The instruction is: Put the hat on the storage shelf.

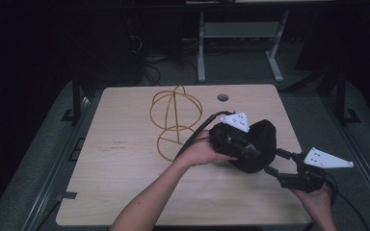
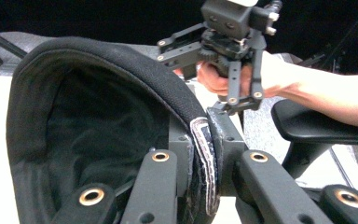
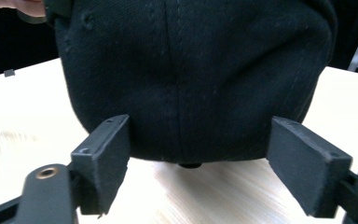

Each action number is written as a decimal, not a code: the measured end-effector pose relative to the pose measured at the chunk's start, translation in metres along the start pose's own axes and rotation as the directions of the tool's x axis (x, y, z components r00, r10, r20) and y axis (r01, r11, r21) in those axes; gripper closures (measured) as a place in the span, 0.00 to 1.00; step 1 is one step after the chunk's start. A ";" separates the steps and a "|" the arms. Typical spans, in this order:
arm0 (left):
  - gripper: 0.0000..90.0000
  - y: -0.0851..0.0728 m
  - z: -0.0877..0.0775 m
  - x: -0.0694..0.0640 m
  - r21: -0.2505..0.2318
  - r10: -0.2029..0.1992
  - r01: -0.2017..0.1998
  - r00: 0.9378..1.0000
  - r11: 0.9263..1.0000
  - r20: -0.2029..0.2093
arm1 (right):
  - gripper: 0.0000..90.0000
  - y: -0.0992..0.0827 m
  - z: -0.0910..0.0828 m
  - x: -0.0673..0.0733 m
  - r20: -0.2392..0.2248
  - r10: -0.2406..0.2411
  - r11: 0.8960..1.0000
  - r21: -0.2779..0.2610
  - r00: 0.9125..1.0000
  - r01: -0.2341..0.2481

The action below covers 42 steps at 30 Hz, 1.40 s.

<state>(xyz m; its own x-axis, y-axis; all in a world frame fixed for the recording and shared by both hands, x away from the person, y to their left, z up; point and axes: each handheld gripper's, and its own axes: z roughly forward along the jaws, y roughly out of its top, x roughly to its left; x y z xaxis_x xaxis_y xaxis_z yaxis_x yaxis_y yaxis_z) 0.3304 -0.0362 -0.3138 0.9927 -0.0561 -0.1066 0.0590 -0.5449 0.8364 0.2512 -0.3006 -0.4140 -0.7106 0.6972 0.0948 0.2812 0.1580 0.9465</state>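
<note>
A black cap [image 1: 262, 144] hangs just above the wooden table [image 1: 125, 183], right of centre. My left gripper [image 1: 243, 147] is shut on its rim; in the left gripper view the jaws [image 2: 205, 140] pinch the hem by the worn strap [image 2: 204, 158], and the hollow inside of the cap [image 2: 88, 126] faces the camera. My right gripper [image 1: 275, 161] comes in from the lower right and stands open. In the right gripper view its pads [image 3: 105, 154] flank the lower part of the cap's crown [image 3: 191, 70] without pressing on it. The cap's top button [image 3: 189, 165] sits just over the tabletop.
A gold wire frame of crossed hoops [image 1: 176, 118] stands at the table's back centre, left of the cap. A round cable hole [image 1: 223, 97] lies near the far edge. Beyond the table are a dark floor and a white desk frame [image 1: 241, 33].
</note>
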 end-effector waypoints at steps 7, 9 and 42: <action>0.90 0.011 0.008 -0.009 0.016 0.050 -0.050 0.998 0.999 0.043 | 0.45 -0.003 0.000 0.000 -0.038 -0.014 0.999 -0.029 0.999 0.013; 0.90 0.013 0.010 -0.011 0.022 0.064 -0.065 0.997 0.998 0.044 | 0.51 -0.004 -0.001 0.001 -0.051 -0.022 0.999 -0.037 0.998 0.020; 0.60 -0.005 -0.016 -0.013 0.085 0.060 -0.051 0.993 0.995 -0.104 | 0.99 0.004 -0.015 0.002 -0.077 -0.035 0.997 -0.066 0.996 0.029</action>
<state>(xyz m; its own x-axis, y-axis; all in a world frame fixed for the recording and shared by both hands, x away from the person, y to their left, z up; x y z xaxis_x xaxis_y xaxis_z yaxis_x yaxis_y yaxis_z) 0.3189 -0.0189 -0.3082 1.0000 -0.0009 0.0003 -0.0008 -0.6107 0.7919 0.2410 -0.3094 -0.4055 -0.7675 0.6353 0.0855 0.2169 0.1318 0.9673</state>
